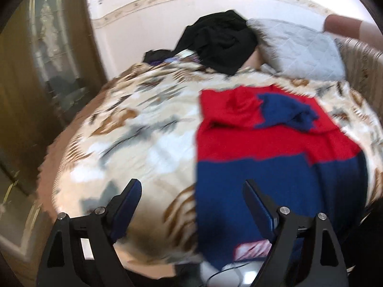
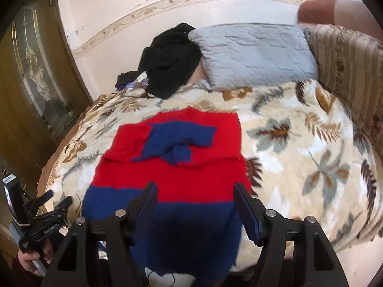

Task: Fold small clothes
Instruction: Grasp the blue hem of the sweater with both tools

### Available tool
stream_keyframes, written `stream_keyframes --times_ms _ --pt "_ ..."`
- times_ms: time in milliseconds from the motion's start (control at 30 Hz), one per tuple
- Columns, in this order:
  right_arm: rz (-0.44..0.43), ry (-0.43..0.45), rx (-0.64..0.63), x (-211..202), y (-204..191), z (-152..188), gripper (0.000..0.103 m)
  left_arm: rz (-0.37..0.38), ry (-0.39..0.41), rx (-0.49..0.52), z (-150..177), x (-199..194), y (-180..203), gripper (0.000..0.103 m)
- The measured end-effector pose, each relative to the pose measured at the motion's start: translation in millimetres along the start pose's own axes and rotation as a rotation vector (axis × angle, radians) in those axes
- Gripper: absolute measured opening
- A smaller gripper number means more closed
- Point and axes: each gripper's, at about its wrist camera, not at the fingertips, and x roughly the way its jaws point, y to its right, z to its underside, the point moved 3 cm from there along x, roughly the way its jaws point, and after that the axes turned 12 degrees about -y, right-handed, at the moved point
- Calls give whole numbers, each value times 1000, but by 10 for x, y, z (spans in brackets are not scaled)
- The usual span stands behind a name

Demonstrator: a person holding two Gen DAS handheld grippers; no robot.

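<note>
A small red and navy knitted sweater (image 1: 270, 141) lies flat on the floral blanket (image 1: 143, 119), its navy hem toward me and its sleeves folded across the red chest (image 2: 177, 143). My left gripper (image 1: 191, 189) is open and empty, hovering over the sweater's left hem edge. My right gripper (image 2: 195, 191) is open and empty above the sweater (image 2: 167, 186), where red meets navy. The left gripper also shows at the lower left of the right wrist view (image 2: 51, 201).
A heap of black clothes (image 2: 170, 71) and a grey quilted pillow (image 2: 256, 52) lie at the far end of the bed (image 2: 311, 143). A striped cushion (image 2: 347, 71) stands at right. A brown door (image 2: 31, 71) is at left. A cable (image 1: 229, 270) lies below the bed's front edge.
</note>
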Motion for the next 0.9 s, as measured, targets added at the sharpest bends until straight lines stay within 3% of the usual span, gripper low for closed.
stream_keyframes --times_ms 133,333,567,767,900 --pt "-24 -92 24 197 170 317 70 -8 -82 4 320 81 -151 89" --pt "-59 -200 91 467 402 657 70 45 -187 43 665 260 -126 89" --pt "-108 -309 129 699 372 970 70 118 -263 45 783 398 -49 89" --pt "-78 -386 119 928 255 1143 70 166 -309 27 913 504 -30 87" --pt "-59 -415 138 1035 224 1195 70 219 -337 -17 931 589 -48 77"
